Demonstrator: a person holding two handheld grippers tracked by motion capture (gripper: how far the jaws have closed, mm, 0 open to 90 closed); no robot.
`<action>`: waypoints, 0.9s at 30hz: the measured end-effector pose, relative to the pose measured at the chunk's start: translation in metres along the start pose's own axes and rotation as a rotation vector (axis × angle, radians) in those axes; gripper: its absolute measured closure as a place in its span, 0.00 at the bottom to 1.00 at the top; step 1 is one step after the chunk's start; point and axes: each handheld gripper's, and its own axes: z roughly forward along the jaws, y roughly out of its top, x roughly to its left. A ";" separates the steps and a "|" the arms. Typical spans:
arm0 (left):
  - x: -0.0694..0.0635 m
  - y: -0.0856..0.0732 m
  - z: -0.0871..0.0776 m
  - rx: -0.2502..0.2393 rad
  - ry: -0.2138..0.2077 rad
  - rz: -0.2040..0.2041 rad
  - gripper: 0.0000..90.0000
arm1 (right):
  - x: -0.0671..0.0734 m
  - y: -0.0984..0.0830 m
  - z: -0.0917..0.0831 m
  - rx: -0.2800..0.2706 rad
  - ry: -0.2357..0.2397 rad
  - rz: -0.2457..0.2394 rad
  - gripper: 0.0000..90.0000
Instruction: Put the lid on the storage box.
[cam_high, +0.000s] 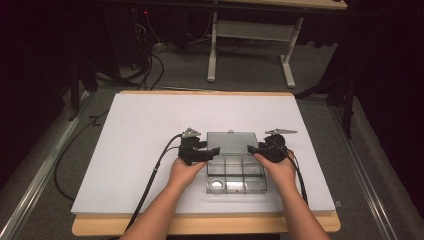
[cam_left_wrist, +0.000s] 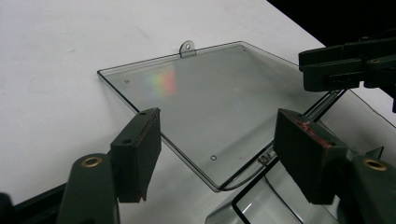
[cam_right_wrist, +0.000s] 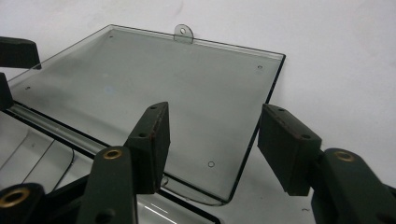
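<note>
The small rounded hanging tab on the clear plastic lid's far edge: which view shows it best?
Left gripper view: the small rounded hanging tab stands large, its hole plain. The right gripper view shows the tab nearly as well; in the high view the tab is a tiny bump.

Black tool (cam_high: 214, 151) and tool (cam_high: 251, 149), brass screw holes, grey three-cornered plates on top. Red scuffs on one pad (cam_left_wrist: 308, 127). Black cables trailing; bare forearms, no sleeves.
</note>
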 end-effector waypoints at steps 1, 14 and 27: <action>0.001 0.000 0.000 0.003 -0.007 -0.012 0.35 | -0.001 0.000 0.000 0.000 0.008 0.007 0.49; 0.015 -0.005 0.011 0.006 -0.048 -0.134 0.32 | -0.014 -0.006 0.006 -0.023 0.100 0.108 0.44; 0.018 -0.004 0.010 0.021 -0.050 -0.156 0.38 | -0.020 -0.006 0.011 -0.008 0.146 0.158 0.40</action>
